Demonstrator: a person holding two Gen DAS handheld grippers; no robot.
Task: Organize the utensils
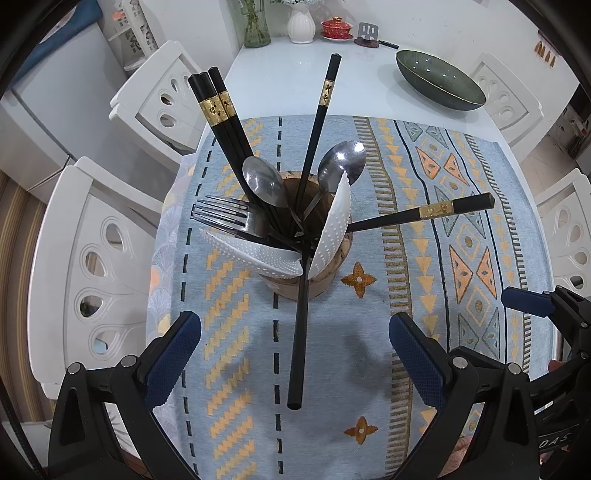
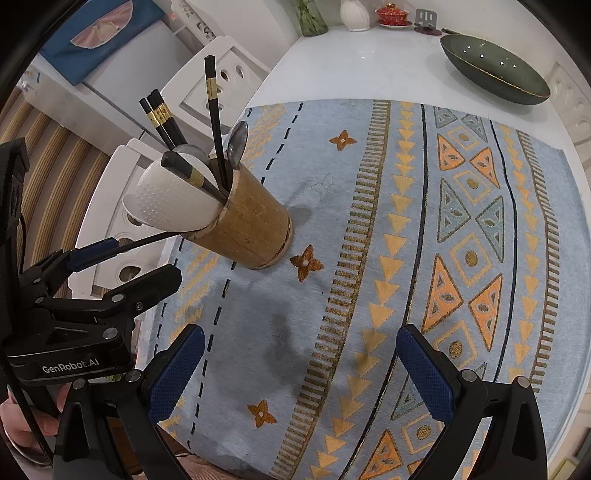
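Standing upright on the patterned blue cloth [image 1: 236, 369] that covers the near part of the white bench [image 1: 295, 74] is the bamboo holder [image 2: 247, 229], and it's stuffed: two steel spoons [image 1: 341, 158], a fork [image 1: 221, 216], two white dotted ladle-type spoons [image 1: 332, 229], and a bunch of black chopsticks with gold bands [image 1: 218, 107] fanning out in all directions. One chopstick [image 1: 299, 332] leans out of the holder toward the left gripper [image 1: 295, 362], its free end hanging right between the spread jaws, which don't touch it, so that gripper is released. The right gripper [image 2: 299, 373] sits just off the holder's right side over bare cloth, jaws wide apart and gripping nothing. Well beyond the holder, on the far side of the bench, there's a dark green bowl [image 1: 439, 79], plus a white vase [image 1: 301, 24] and a red lidded cup [image 1: 336, 27] near the wall.
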